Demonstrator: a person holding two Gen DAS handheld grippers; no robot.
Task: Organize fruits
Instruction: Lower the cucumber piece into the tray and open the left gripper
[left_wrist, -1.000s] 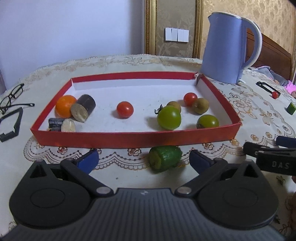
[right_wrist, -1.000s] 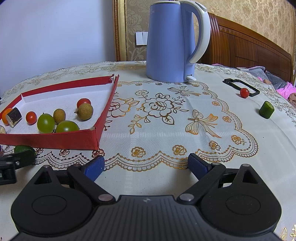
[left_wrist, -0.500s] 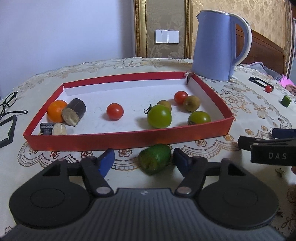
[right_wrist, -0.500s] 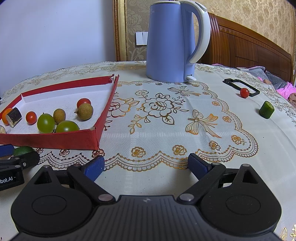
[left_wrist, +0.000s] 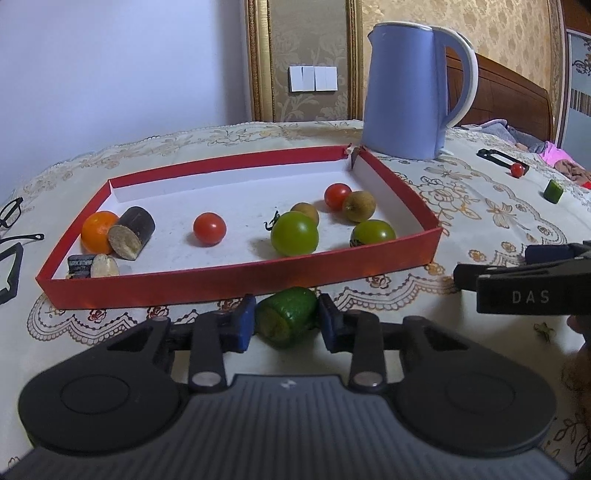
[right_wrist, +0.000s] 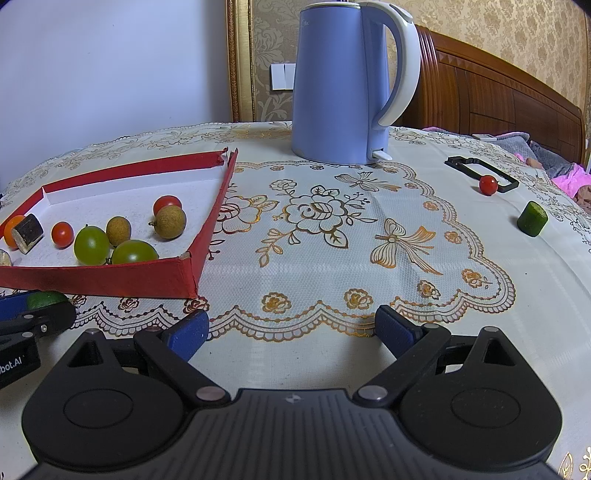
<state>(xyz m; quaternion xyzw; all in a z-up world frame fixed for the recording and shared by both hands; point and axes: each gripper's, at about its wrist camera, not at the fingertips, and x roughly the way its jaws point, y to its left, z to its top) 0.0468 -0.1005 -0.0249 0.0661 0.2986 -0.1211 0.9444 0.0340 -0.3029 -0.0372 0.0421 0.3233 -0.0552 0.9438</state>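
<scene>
Left gripper (left_wrist: 286, 323) pinching a short green cucumber chunk (left_wrist: 286, 319) just outside the red cardboard tray (left_wrist: 243, 280).

The chunk is lying on the lace-covered surface (right_wrist: 332, 266), long axis tilted, cut end facing the camera; the right gripper (right_wrist: 291, 326) is hovering spread wide, holding nothing.

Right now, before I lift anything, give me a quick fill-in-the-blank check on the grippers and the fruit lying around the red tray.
1. The left gripper has its jaws on either side of a ____ cucumber piece in front of the red tray.
2. The right gripper has its jaws ____ with nothing between them.
3. The loose cherry tomato lies beside a black ____.
4. The kettle is ____ in colour.

Missing words: green; open; frame; blue
</scene>
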